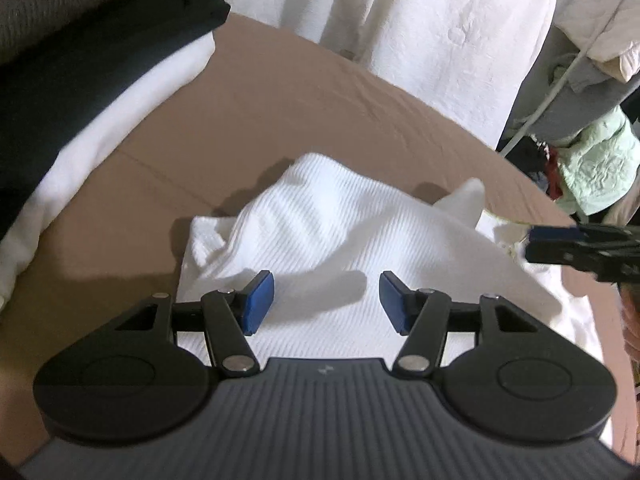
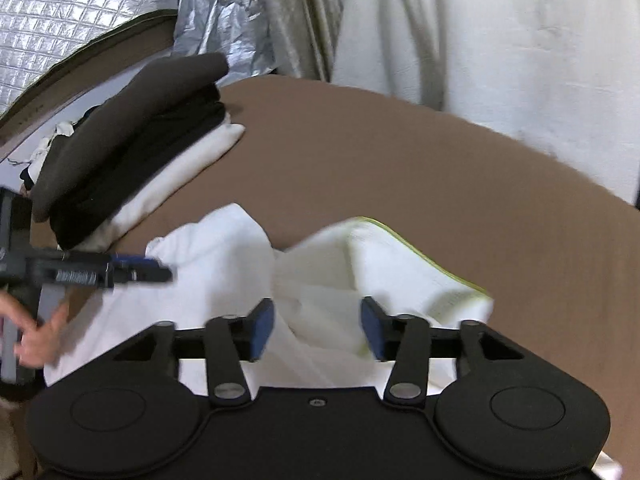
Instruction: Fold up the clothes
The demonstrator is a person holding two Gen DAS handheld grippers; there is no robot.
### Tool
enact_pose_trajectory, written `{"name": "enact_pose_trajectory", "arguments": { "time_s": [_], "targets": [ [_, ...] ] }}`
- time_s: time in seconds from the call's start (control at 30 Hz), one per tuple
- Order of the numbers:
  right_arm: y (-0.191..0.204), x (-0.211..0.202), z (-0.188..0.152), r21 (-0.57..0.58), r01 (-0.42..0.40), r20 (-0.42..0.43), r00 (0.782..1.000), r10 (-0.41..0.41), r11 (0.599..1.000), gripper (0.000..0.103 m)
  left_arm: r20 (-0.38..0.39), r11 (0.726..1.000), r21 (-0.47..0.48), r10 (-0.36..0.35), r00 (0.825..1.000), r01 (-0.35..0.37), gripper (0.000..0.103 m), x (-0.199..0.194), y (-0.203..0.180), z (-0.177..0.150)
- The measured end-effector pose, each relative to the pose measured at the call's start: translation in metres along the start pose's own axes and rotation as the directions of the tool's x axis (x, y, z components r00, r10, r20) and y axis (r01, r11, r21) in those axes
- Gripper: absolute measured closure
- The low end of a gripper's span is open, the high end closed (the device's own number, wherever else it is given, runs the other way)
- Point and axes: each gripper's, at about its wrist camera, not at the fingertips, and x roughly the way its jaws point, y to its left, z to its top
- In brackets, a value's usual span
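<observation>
The white garment (image 1: 320, 240) lies in a soft, rumpled heap on the brown table (image 1: 280, 112), near the front edge. It has a ribbed weave. In the right wrist view one part of it shows a thin yellow-green trim (image 2: 420, 248) along its edge, and that part is flipped over and puffed up.

The left gripper (image 1: 326, 300) hangs just above the garment w/ its jaws about halfway apart. Its blue pads (image 1: 258, 300) have only air between them; nothing is pinched. Their shadows fall on the cloth below.

The right gripper (image 2: 318, 328) is also about halfway open. A raised fold of the white cloth sits in the gap between its pads (image 2: 262, 330), but the pads don't press on it, so it holds nothing. This view is a bit blurred.

Each gripper shows in the other's view: the right one comes in from the right edge (image 1: 580, 248), the left one from the left edge (image 2: 100, 272), w/ a person's hand (image 2: 36, 336) on its handle.

At the far left of the table sits a stack of folded clothes (image 2: 132, 152): dark brown on top, black in the middle, white at the bottom. It is well apart from the garment. Behind the table hangs a white sheet (image 1: 420, 20), and beside it some shiny silver quilted stuff (image 2: 60, 12). Off to the right there is a pile of other clothes, one pale green (image 1: 596, 160).
</observation>
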Motion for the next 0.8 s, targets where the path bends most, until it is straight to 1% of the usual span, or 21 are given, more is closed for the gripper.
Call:
{"name": "enact_pose_trajectory", "arguments": {
  "time_s": [0.07,0.13,0.17,0.23,0.27,0.33,0.43,0.53,0.57,0.6,0.7,0.77,0.8],
  "targets": [
    [0.004,0.021,0.0,0.007,-0.028,-0.021,0.999,0.028,1.0,0.047,0.007,1.0,0.008,0.0,1.0,0.0,0.046,0.0,0.0,-0.003],
    [0.007,0.032,-0.008,0.02,-0.069,-0.028,0.997,0.07,0.997,0.048,0.021,1.0,0.005,-0.01,1.0,0.01,0.046,-0.003,0.002,-0.002],
    [0.012,0.034,-0.013,0.019,-0.083,-0.014,0.996,0.083,0.996,0.056,0.029,1.0,0.002,-0.016,0.999,0.016,0.046,-0.001,0.003,-0.001],
    [0.029,0.03,-0.026,0.003,-0.101,0.029,0.994,0.101,0.995,0.063,0.046,1.0,-0.003,-0.016,0.999,0.016,0.046,-0.003,0.005,0.001],
    [0.042,0.026,-0.034,-0.021,-0.094,0.045,0.994,0.095,0.995,0.063,0.052,1.0,-0.004,-0.01,0.999,0.01,0.046,-0.003,0.006,0.001],
    [0.071,0.019,-0.05,-0.115,-0.042,0.067,0.997,0.05,0.993,0.063,0.063,1.0,-0.011,0.006,0.998,-0.005,0.046,-0.004,0.008,0.002],
    [0.11,0.009,-0.074,-0.263,0.044,0.079,0.997,-0.023,0.964,0.061,0.067,0.999,-0.025,0.021,0.998,-0.02,0.046,-0.004,0.009,0.002],
    [0.138,0.001,-0.097,-0.404,0.057,0.038,0.998,-0.045,0.913,0.059,0.073,1.0,-0.025,0.003,0.997,-0.001,0.045,-0.007,0.005,0.001],
    [0.144,-0.002,-0.103,-0.441,0.057,0.024,0.998,-0.052,0.896,0.058,0.082,1.0,-0.009,0.002,0.997,-0.001,0.045,-0.01,0.001,0.0],
    [0.147,-0.004,-0.107,-0.461,0.043,0.003,0.999,-0.047,0.887,0.058,0.092,1.0,0.008,0.0,0.996,-0.001,0.045,-0.013,-0.003,-0.001],
    [0.157,-0.01,-0.118,-0.483,-0.028,-0.071,0.997,-0.008,0.875,0.058,0.116,0.997,0.079,0.002,0.993,-0.011,0.044,-0.02,-0.016,-0.004],
    [0.16,-0.016,-0.12,-0.479,-0.072,-0.111,0.994,0.022,0.875,0.059,0.124,0.993,0.117,0.008,0.992,-0.023,0.039,-0.02,-0.023,-0.008],
    [0.16,-0.022,-0.119,-0.469,-0.078,-0.108,0.994,0.031,0.88,0.06,0.128,0.99,0.135,0.011,0.992,-0.028,0.038,-0.02,-0.027,-0.009]
  ]
}}
